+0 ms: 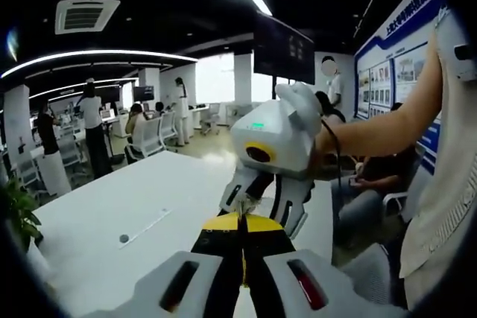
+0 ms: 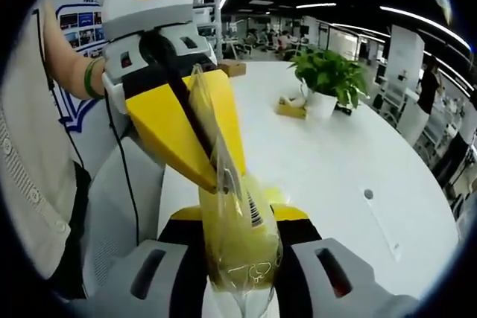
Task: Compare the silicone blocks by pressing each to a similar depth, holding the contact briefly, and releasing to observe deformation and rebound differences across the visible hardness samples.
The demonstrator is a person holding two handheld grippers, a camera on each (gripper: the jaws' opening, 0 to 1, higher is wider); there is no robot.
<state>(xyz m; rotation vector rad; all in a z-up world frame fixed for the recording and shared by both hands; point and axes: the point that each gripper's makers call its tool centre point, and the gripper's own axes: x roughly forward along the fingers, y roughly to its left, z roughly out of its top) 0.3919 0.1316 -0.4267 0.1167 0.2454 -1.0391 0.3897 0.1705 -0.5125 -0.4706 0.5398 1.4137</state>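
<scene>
The left gripper has its yellow jaws together, pinching the upper edge of a clear plastic bag. In the right gripper view it reaches down to the bag from the upper left.

The bag is held in the air between the two grippers, above the near edge of the white table. It carries a barcode label and something yellowish-green inside. That is probably one of the silicone samples, though the wrinkled film makes its shape hard to tell. No bare blocks lie on the table beyond the bag.

The right gripper is clamped on the bag lower down, its jaws on either side of the bulging part.

The step in hand looks like getting the sample out of its bag, so pressing has not begun. To do it well:
- keep the upper pinch on film alone
- have the lower grip ease off the contents, so the sample is not deformed before the comparison
- draw the two grips apart slowly over the table, so anything that slips out lands there

Further right of the bag, a potted plant stands well clear of it
</scene>
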